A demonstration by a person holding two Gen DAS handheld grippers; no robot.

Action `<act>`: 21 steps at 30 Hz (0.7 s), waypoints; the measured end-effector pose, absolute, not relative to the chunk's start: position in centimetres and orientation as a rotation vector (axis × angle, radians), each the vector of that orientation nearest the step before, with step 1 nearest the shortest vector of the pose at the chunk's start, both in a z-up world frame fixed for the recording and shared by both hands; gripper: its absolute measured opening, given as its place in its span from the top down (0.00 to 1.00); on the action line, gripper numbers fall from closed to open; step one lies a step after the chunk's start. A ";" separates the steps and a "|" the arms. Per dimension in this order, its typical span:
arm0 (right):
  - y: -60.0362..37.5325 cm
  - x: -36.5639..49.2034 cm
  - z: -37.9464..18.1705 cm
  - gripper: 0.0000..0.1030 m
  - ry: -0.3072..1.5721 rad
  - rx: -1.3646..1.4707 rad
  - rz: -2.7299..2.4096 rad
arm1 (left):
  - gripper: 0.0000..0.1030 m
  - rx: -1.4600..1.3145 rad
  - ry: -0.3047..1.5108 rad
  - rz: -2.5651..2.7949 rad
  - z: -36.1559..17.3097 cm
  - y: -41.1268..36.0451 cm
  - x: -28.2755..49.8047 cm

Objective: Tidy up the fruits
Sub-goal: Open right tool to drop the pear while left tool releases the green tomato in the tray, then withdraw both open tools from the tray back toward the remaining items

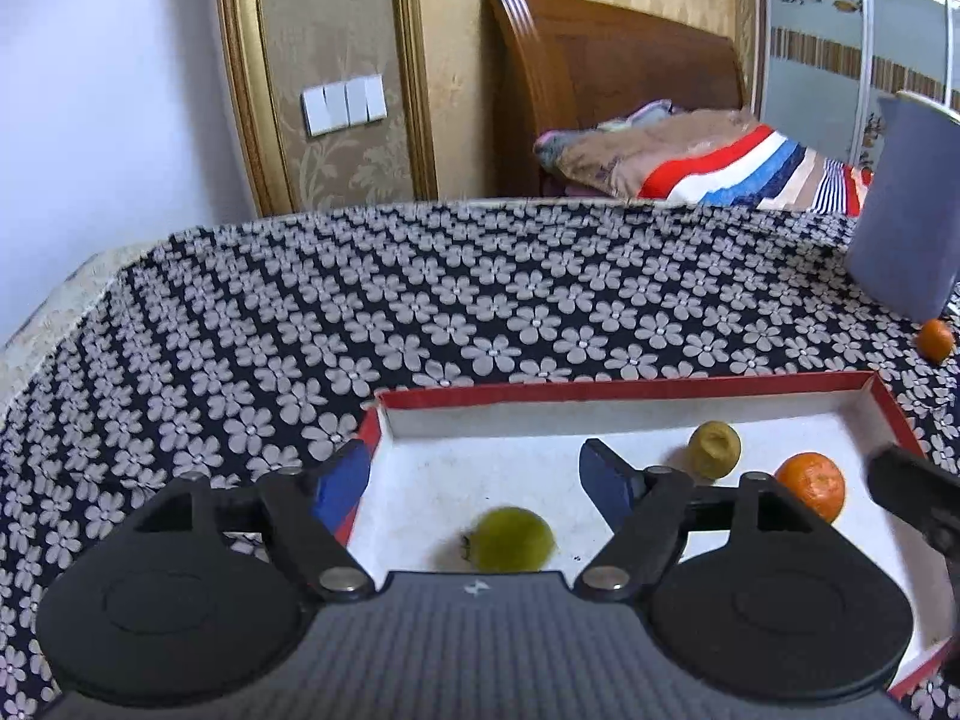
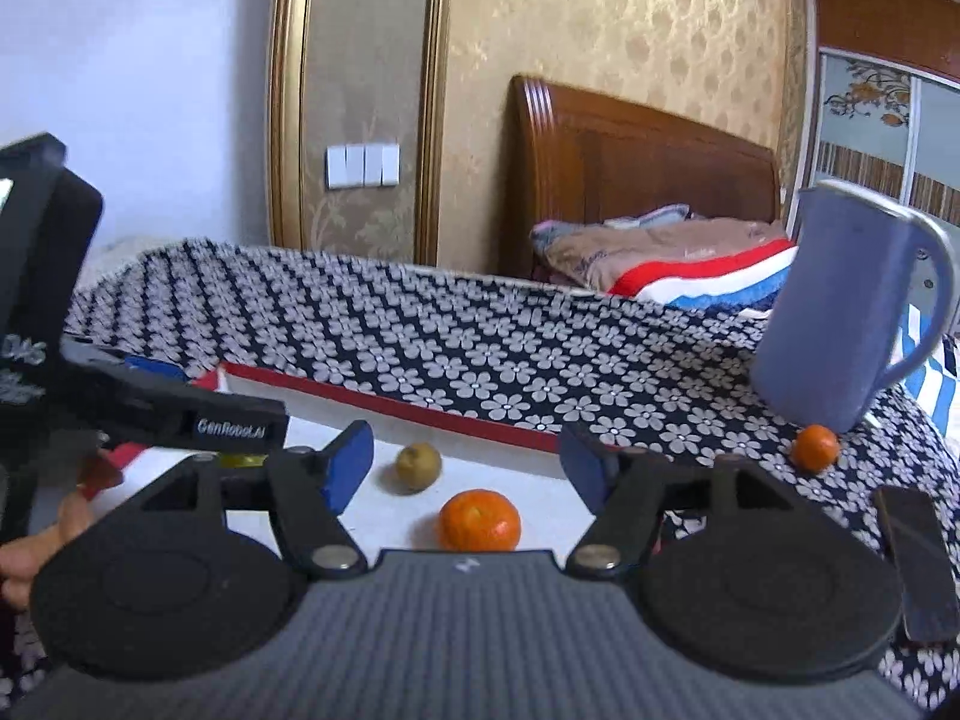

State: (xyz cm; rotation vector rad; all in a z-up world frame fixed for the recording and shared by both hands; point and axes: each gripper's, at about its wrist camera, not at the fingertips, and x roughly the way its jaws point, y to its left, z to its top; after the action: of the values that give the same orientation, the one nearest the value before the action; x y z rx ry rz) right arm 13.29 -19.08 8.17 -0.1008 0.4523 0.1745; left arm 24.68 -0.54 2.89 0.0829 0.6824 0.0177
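A red-rimmed white box lies on the flowered cloth. In it are a blurred green fruit, a yellow-green fruit and an orange mandarin. My left gripper is open above the box's left part, with the green fruit below between its fingers. My right gripper is open and empty over the box, with the mandarin and the yellow-green fruit in front. A second small mandarin lies on the cloth outside the box, and it shows in the left wrist view too.
A blue-grey jug stands on the cloth behind the loose mandarin; it also shows in the left wrist view. A dark flat object lies at the right. A bed with folded blankets is behind the table.
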 end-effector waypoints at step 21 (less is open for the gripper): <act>-19.1 2.3 2.6 0.16 0.476 -0.117 0.180 | 0.25 0.079 0.554 0.019 2.6 5.1 7.7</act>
State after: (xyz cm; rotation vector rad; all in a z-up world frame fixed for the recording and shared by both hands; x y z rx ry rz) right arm 2.26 -19.08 2.62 -0.1170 0.4756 0.1798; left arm 7.65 5.12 2.57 0.0788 0.5536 0.0193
